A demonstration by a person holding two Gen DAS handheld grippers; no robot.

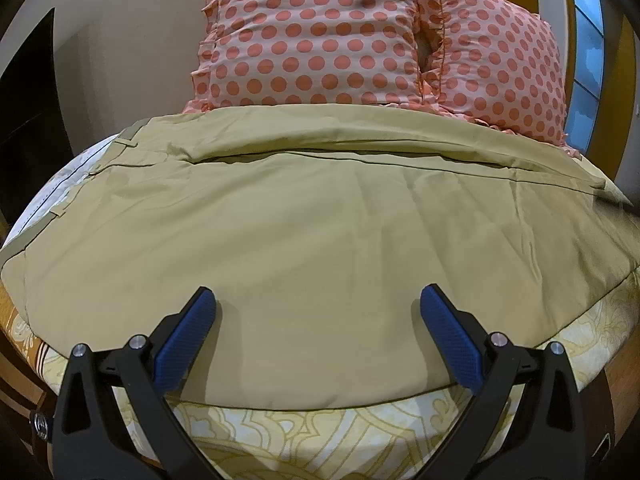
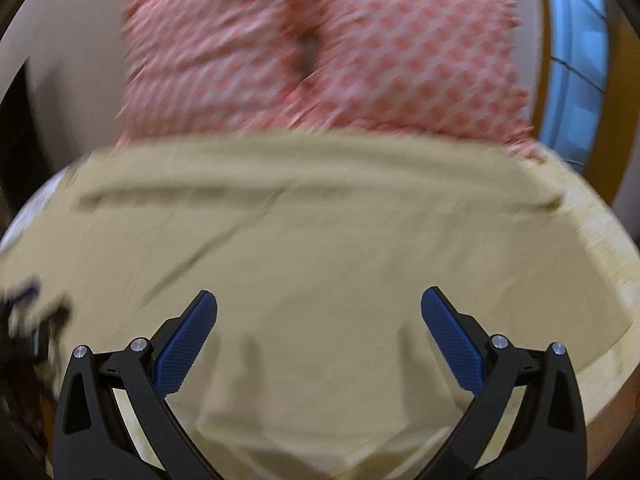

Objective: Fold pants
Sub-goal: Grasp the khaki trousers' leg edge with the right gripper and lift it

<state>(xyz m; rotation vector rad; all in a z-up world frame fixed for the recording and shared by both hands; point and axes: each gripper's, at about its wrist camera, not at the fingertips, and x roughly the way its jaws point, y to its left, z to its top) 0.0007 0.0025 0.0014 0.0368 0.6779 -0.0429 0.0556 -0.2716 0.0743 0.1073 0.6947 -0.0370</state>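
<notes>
Khaki pants (image 1: 312, 216) lie folded and spread flat across the bed, waistband with belt loops at the left, a long fold line running across the far part. My left gripper (image 1: 318, 300) is open and empty, its blue pads just above the near part of the cloth. In the right wrist view the same pants (image 2: 320, 240) fill the frame, blurred by motion. My right gripper (image 2: 319, 300) is open and empty over the near edge of the pants. The left gripper (image 2: 24, 312) shows as a dark blur at the left edge of that view.
Two pink pillows with orange dots (image 1: 320, 36) lean at the head of the bed behind the pants. A yellow patterned bedsheet (image 1: 304, 424) shows at the near edge, with a wooden bed frame (image 1: 24, 384) on the left. A window (image 1: 588, 60) is at the right.
</notes>
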